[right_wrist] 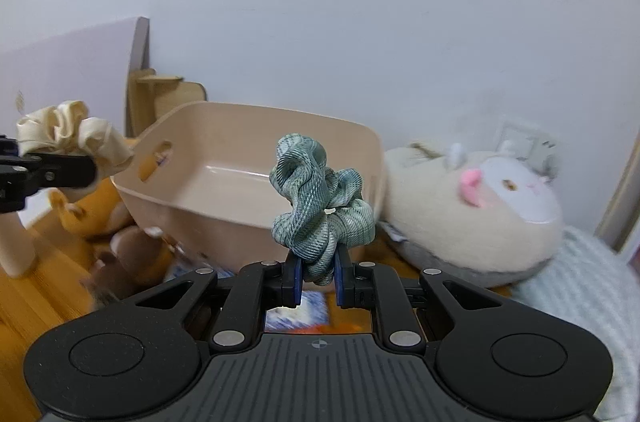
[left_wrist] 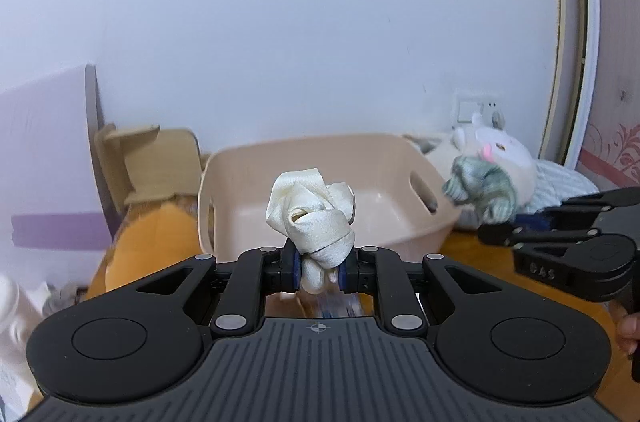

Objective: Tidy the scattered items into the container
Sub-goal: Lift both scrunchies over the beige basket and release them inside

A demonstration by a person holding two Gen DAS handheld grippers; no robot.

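My left gripper (left_wrist: 319, 272) is shut on a cream satin scrunchie (left_wrist: 310, 212), held in the air in front of a beige plastic bin (left_wrist: 320, 158) with handle slots. My right gripper (right_wrist: 317, 280) is shut on a green scrunchie (right_wrist: 320, 198), held in front of the same bin (right_wrist: 240, 126). The bin's inside looks empty. In the right wrist view the left gripper (right_wrist: 60, 170) with the cream scrunchie (right_wrist: 68, 132) is at the far left. In the left wrist view the right gripper (left_wrist: 520, 228) with the green scrunchie (left_wrist: 480, 186) is at the right.
A white plush toy (right_wrist: 480, 206) lies right of the bin on a pale knit cloth (right_wrist: 580, 286). An orange plush (left_wrist: 160, 242) and a brown plush (right_wrist: 128, 262) lie left of it. A wooden stand (left_wrist: 140, 158) and a white board (left_wrist: 40, 158) stand against the wall.
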